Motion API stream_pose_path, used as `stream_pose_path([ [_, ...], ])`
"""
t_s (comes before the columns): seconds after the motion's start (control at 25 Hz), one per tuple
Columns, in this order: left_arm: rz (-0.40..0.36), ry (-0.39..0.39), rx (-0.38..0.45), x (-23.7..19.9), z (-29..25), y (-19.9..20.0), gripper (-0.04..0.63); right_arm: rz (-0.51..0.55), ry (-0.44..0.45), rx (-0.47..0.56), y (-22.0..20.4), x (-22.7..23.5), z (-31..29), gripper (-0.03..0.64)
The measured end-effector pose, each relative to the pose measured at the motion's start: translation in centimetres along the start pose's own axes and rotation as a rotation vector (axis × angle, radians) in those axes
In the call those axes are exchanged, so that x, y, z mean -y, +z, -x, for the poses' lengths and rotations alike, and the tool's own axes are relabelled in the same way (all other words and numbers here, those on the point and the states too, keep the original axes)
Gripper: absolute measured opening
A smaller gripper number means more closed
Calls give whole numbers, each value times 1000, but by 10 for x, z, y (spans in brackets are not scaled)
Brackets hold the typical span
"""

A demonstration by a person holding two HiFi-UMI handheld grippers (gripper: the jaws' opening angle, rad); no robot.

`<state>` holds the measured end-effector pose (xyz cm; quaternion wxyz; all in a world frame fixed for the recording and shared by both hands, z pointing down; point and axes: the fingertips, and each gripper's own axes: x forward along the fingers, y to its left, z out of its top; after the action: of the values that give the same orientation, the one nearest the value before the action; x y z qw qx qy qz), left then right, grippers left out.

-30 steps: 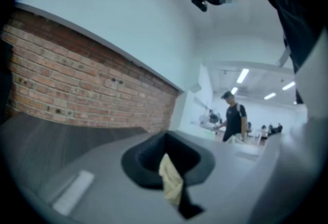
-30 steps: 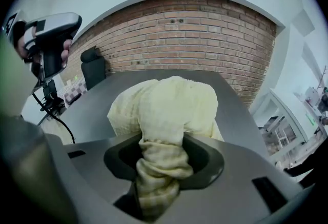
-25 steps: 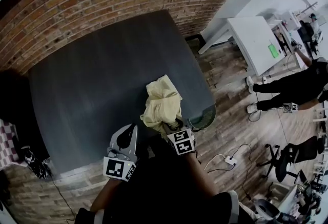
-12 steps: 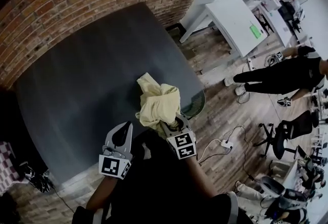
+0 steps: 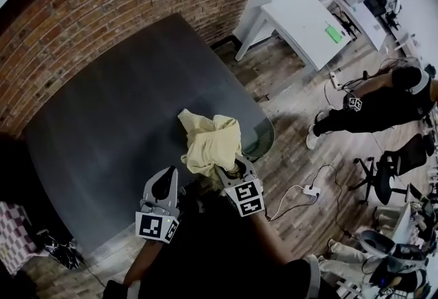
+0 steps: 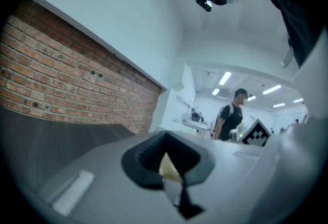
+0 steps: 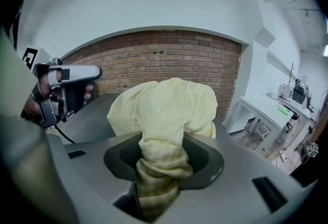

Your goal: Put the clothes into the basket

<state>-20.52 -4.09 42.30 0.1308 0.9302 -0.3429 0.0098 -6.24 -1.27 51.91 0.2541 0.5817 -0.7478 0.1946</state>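
A pale yellow cloth [image 5: 211, 144] hangs bunched over the near right corner of the dark grey table [image 5: 123, 120]. My right gripper [image 5: 229, 166] is shut on its lower end. In the right gripper view the cloth [image 7: 164, 110] fills the space between the jaws of that gripper [image 7: 161, 166] and billows above them. A round mesh basket [image 5: 264, 142] stands on the floor just right of the table corner, partly hidden behind the cloth. My left gripper [image 5: 166, 178] hovers left of the cloth, jaws together and holding nothing; it also shows in its own view [image 6: 166, 166] and in the right gripper view [image 7: 66, 82].
A brick wall [image 5: 102, 10] runs behind the table. A white desk [image 5: 301, 24] stands at the right. A person in black [image 5: 383, 99] bends over beyond it, near office chairs [image 5: 387, 174]. A power strip [image 5: 311, 190] with cables lies on the wooden floor.
My right gripper has risen with the yellow cloth, which now hangs more bunched. The left gripper has shifted slightly. The person at the right has moved.
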Motion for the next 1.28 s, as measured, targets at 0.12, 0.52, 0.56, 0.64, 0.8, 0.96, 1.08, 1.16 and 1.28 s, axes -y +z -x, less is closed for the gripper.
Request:
stream_pose_path([
  [0.12, -7, -14, -6, 14, -6, 1, 6, -18, -2, 13, -1, 8, 12, 176],
  [0.52, -32, -70, -17, 61, -26, -2, 6, -42, -55, 57, -13, 41, 55, 176],
  [0.56, -34, -77, -19, 66, -28, -3, 6, -45, -60, 59, -15, 45, 58, 176],
  [0.64, -40, -90, -20, 75, -31, -4, 6, -52, -71, 63, -18, 51, 66, 176],
  [0.8, -48, -108, -19, 87, -37, -3, 6, -64, -100, 72, -24, 64, 80, 175],
  [0.96, -50, -128, -27, 100, -45, -4, 6, -80, -129, 81, -28, 77, 95, 176],
  [1.08, -56, -155, -35, 117, -51, -7, 6, -95, -151, 91, -34, 87, 110, 175],
  [1.16, -62, -175, -40, 130, -55, -7, 6, -109, -166, 97, -39, 94, 121, 176],
  [1.28, -72, -202, -47, 147, -61, -9, 6, -128, -191, 110, -46, 106, 136, 175],
])
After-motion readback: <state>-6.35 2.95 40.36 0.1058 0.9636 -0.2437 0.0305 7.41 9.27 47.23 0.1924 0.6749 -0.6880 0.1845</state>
